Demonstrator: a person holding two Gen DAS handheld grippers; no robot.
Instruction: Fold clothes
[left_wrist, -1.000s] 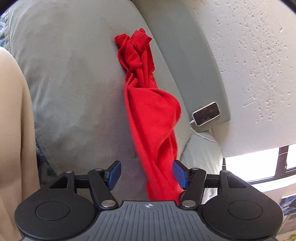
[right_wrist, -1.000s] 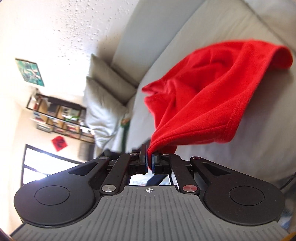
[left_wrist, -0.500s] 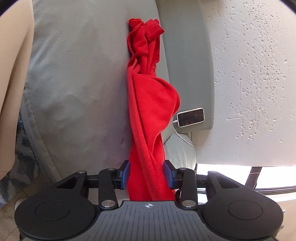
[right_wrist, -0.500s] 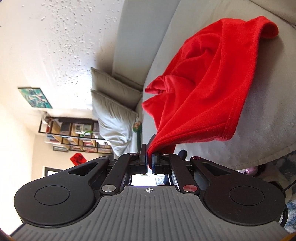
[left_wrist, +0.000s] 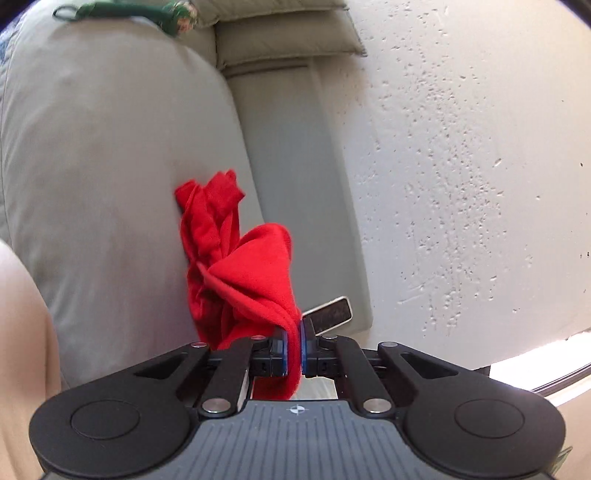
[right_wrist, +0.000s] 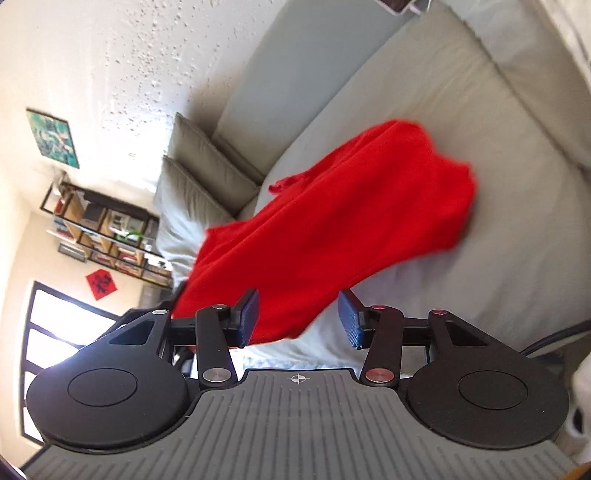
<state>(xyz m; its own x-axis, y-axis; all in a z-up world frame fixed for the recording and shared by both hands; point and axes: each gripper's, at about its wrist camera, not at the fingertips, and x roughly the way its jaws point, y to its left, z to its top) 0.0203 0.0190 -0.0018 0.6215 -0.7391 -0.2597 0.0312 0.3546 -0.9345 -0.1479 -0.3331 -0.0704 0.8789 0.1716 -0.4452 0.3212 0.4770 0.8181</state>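
A grey sofa (right_wrist: 424, 110) fills the middle of the right wrist view, with two cushions (right_wrist: 192, 177) left of centre, a bookshelf (right_wrist: 99, 232) and a framed picture (right_wrist: 53, 138) at far left.

**One red sign, no words to read**

A small red square paper sign (right_wrist: 100, 283) hangs on the wall, turned like a diamond. It has a dark Chinese sign on it, too blurry to read. No other words or numbers show.
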